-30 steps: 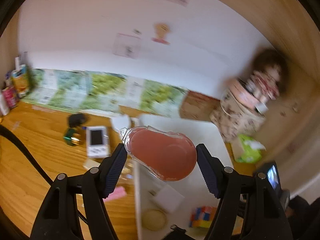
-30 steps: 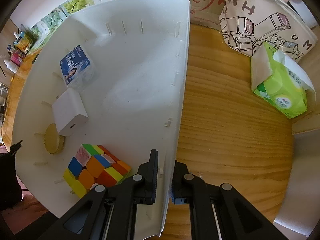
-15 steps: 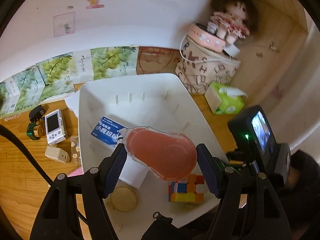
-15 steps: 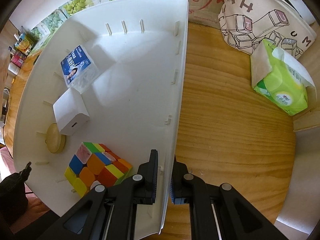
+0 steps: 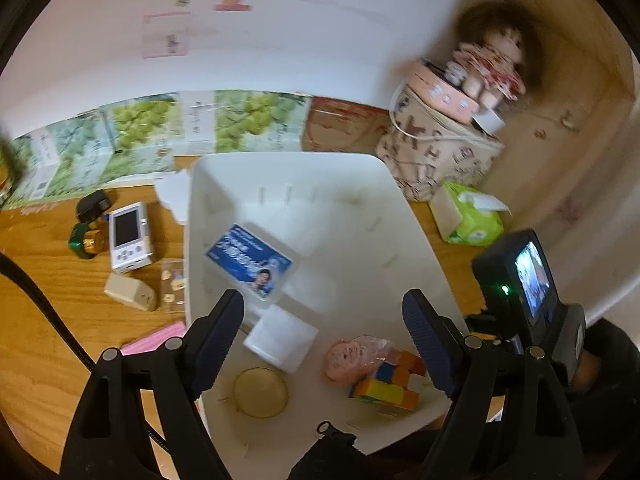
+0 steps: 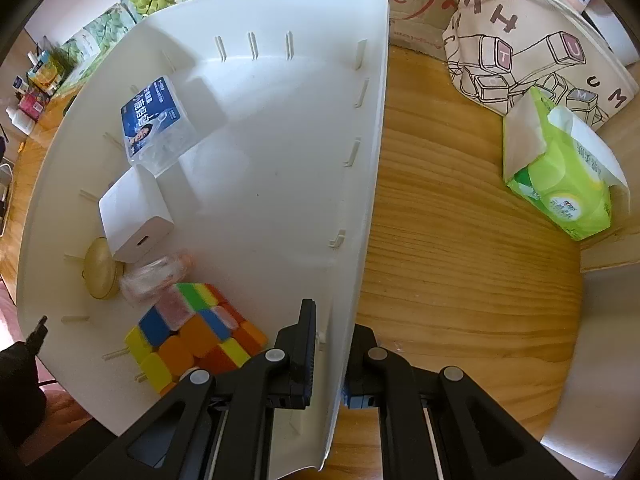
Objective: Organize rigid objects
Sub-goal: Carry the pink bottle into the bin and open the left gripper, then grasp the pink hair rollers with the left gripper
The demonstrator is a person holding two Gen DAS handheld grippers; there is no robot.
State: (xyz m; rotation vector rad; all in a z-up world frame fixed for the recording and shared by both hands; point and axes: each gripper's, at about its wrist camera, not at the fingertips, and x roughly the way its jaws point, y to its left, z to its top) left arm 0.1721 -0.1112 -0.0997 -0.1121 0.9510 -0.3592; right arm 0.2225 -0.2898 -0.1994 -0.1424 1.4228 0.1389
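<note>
A white bin [image 5: 400,200] [image 6: 376,128] sits on the wooden table. Inside lie a blue-labelled clear box [image 5: 248,260] [image 6: 154,122], a white charger cube [image 5: 280,336] [image 6: 134,220], a round wooden disc [image 5: 260,392] [image 6: 100,276], a colourful puzzle cube [image 5: 390,384] [image 6: 192,332] and a pink clear-cased object [image 5: 352,358] [image 6: 154,276], blurred, beside the cube. My left gripper [image 5: 324,328] is open and empty above the bin. My right gripper [image 6: 332,340] is shut on the bin's right wall.
Left of the bin lie a white handheld game console [image 5: 130,236], a beige adapter [image 5: 130,292], a green-and-gold item [image 5: 86,240] and a pink strip [image 5: 154,336]. A green tissue pack [image 5: 470,220] [image 6: 560,176] and a printed bag [image 5: 440,152] [image 6: 532,52] stand to the right.
My left gripper opened and let go of the pink clear-cased object, which now lies in the bin by the puzzle cube. The right gripper kept its hold on the bin wall.
</note>
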